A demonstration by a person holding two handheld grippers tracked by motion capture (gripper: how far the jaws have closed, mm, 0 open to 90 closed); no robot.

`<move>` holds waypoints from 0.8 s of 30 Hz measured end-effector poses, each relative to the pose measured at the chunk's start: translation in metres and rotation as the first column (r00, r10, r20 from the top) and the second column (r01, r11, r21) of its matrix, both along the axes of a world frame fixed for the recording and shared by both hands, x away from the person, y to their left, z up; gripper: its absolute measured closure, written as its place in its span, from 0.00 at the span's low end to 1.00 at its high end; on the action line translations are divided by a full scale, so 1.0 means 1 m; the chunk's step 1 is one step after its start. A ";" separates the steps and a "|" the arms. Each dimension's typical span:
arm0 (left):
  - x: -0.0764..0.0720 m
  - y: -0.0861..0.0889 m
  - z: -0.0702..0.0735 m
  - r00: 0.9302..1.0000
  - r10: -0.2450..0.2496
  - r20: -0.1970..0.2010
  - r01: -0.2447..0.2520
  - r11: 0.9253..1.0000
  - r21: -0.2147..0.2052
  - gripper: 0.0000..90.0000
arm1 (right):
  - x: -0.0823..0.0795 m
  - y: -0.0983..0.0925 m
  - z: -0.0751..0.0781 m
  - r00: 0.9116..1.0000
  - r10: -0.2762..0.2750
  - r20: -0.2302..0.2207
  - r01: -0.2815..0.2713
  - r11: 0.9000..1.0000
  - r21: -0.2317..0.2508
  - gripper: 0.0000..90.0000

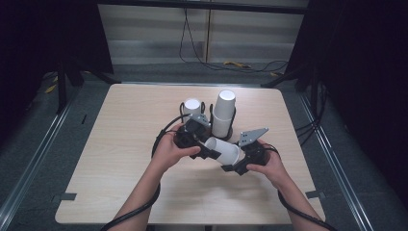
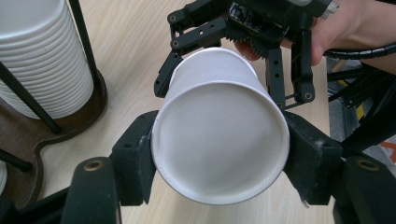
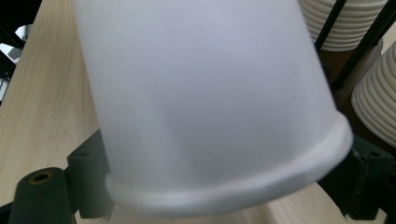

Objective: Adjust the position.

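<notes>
White paper cup point(image 1: 223, 151), tapered, lying on its side in the air just above the pale wooden table point(image 1: 120, 144), held between both hands near the table's middle. Closed bottom end clamped between the two black pads of the left gripper point(image 2: 219, 154), one pad on each side of the base, as seen in the left gripper view. Rolled rim end point(image 3: 261, 182) seated between the jaws of the right gripper point(image 1: 239, 159), pads pressing the wall just behind the rim on either side; clamped on the same cup. Cup thus bridging the two grippers, bottom toward the left hand point(image 1: 171, 149), mouth toward the right hand point(image 1: 272, 163). Just behind, on the table, a dark wooden cup rack with thin black rods point(image 2: 70, 126), carrying a tall stack of ribbed white paper cups point(image 1: 223, 113) and a shorter stack point(image 1: 192, 108) beside it
</notes>
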State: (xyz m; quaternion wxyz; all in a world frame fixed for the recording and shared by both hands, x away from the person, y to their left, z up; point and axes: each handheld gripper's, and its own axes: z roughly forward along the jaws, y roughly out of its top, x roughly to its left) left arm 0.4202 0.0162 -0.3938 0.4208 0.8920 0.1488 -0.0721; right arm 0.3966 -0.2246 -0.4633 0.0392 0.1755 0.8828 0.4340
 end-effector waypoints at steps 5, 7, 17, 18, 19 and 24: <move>0.001 -0.003 -0.001 1.000 -0.008 -0.007 0.008 1.000 0.007 0.38 | 0.000 0.000 -0.001 1.000 0.002 0.000 -0.002 1.000 0.008 0.14; 0.001 -0.003 -0.001 1.000 -0.012 -0.009 0.012 1.000 0.012 0.38 | 0.000 0.000 -0.001 1.000 0.004 -0.002 -0.004 1.000 0.011 0.14; 0.003 -0.011 0.000 0.999 -0.029 -0.015 0.029 0.999 0.026 0.38 | 0.000 0.001 -0.002 1.000 0.010 0.002 -0.010 0.999 0.034 0.15; 0.003 -0.012 0.000 0.999 -0.029 -0.016 0.029 0.999 0.029 0.38 | 0.000 0.001 -0.002 1.000 0.013 0.003 -0.013 0.999 0.037 0.15; 0.004 -0.013 0.001 0.999 -0.036 -0.013 0.036 0.999 0.032 0.38 | 0.000 0.002 -0.002 1.000 0.015 0.004 -0.015 0.999 0.038 0.15; 0.004 -0.015 0.002 0.999 -0.040 -0.009 0.040 0.999 0.029 0.38 | -0.001 0.002 -0.001 1.000 0.011 0.013 -0.012 0.999 0.045 0.19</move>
